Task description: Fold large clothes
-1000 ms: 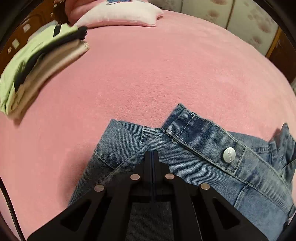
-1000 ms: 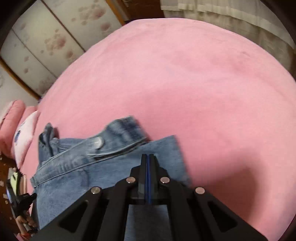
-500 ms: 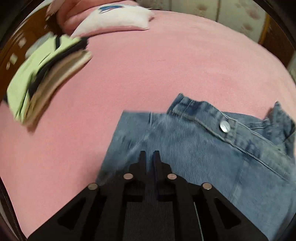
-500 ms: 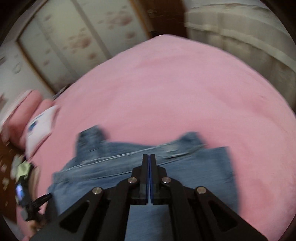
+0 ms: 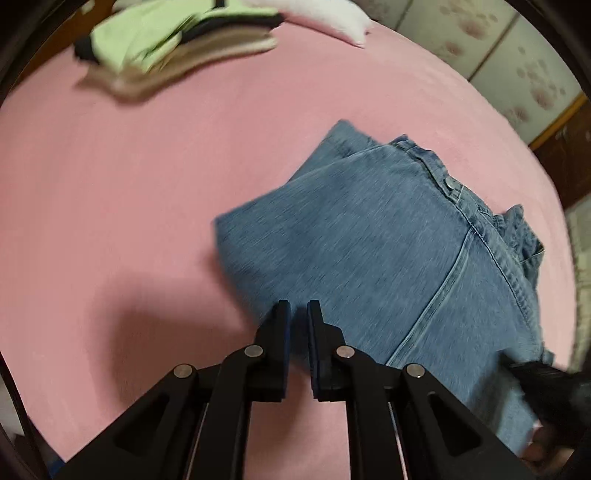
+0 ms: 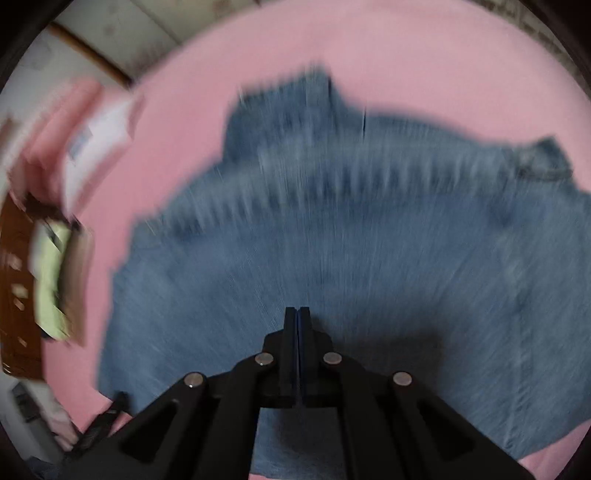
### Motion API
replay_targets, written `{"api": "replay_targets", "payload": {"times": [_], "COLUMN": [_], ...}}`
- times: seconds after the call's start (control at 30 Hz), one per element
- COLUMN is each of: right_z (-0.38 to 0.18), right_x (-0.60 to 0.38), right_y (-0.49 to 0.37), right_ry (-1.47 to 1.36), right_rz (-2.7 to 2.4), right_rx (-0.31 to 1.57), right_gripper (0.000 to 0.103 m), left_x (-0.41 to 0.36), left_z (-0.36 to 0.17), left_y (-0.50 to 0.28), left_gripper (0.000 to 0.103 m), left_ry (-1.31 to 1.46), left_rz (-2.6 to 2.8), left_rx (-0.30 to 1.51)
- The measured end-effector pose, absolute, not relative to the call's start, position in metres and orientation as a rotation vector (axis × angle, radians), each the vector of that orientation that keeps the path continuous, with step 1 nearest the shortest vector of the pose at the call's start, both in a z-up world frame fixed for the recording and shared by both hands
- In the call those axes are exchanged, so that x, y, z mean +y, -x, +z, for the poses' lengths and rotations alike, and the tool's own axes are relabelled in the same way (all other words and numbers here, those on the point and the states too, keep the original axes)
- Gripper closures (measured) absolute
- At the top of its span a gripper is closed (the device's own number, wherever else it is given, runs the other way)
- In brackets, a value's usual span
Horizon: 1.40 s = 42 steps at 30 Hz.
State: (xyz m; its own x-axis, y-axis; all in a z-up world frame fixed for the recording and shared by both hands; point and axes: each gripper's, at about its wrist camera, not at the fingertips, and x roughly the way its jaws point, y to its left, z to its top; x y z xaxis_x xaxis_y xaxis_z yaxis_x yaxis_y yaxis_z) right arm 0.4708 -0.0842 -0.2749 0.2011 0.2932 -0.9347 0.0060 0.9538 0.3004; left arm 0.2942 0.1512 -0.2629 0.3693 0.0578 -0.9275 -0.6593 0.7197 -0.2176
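Folded blue jeans lie on the pink bed cover, the waistband and its metal button at the far right. My left gripper hovers over the near left corner of the fold, its jaws a small gap apart with no cloth between them. The right wrist view is badly blurred, with the jeans filling its middle. My right gripper is shut just above the denim, throwing a shadow on it. I see no cloth pinched in it.
A stack of folded clothes, green on top, sits at the far left of the bed beside a white pillow. Patterned wall panels stand beyond. A dark blurred shape crosses the jeans' near right edge. The stack shows in the right view too.
The left jaws have parted and let go of the denim. Both grippers have drawn back from the waistband, so more of the folded jeans shows ahead. Both views have swung round.
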Motion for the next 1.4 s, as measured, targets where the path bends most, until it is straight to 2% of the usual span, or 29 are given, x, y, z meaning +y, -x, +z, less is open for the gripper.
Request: {"api": "replay_targets", "payload": {"times": [0.17,0.23,0.27,0.3,0.43,0.5,0.63,0.9,1.07,1.13,1.2,1.3,1.4], "right_z": [-0.289,-0.291,-0.292,-0.293,-0.295,-0.296,-0.298,-0.302,-0.3,-0.297,-0.3,-0.298,-0.299], "right_x": [-0.05,-0.043,-0.041,-0.041,-0.036,-0.034,-0.034,-0.04,-0.053,-0.057,-0.046,-0.041,-0.042], "right_y": [-0.461,-0.464,-0.465,-0.465,-0.467,-0.468,-0.474,-0.481,-0.489,-0.486,-0.481,-0.48,-0.478], "right_ry": [-0.022,0.022,0.025,0.025,0.078,0.095,0.116,0.038,0.012,0.028,0.048,0.066,0.058], "right_rz": [0.146,0.146,0.144,0.143,0.174,0.191,0.268,0.348,0.334,0.325,0.317,0.313,0.321], "right_rx": [1.343,1.367,1.376,1.384,1.41,1.42,1.456,1.516,1.499,1.489,1.483,1.475,1.463], "right_gripper": [0.102,0.101,0.101,0.101,0.101,0.101,0.101,0.101,0.101,0.101,0.101,0.101,0.101], "left_x": [0.16,0.159,0.159,0.159,0.159,0.162,0.174,0.188,0.184,0.181,0.182,0.185,0.182], "left_z": [-0.273,-0.272,-0.272,-0.275,-0.284,-0.289,-0.298,-0.312,-0.315,-0.314,-0.311,-0.304,-0.29], "left_y": [-0.278,-0.276,-0.275,-0.271,-0.262,-0.26,-0.27,-0.32,-0.333,-0.334,-0.332,-0.327,-0.325], "left_gripper": [0.094,0.081,0.064,0.054,0.049,0.042,0.039,0.037,0.037,0.042,0.064,0.083,0.089], "left_ry": [0.708,0.739,0.762,0.812,0.935,0.964,1.017,0.946,0.909,0.891,0.889,0.923,0.911], "left_rz": [0.463,0.445,0.434,0.415,0.355,0.357,0.36,0.365,0.423,0.439,0.452,0.424,0.411], "left_rx": [1.101,1.097,1.099,1.099,1.1,1.078,1.012,0.956,0.945,0.946,0.952,0.92,0.89]}}
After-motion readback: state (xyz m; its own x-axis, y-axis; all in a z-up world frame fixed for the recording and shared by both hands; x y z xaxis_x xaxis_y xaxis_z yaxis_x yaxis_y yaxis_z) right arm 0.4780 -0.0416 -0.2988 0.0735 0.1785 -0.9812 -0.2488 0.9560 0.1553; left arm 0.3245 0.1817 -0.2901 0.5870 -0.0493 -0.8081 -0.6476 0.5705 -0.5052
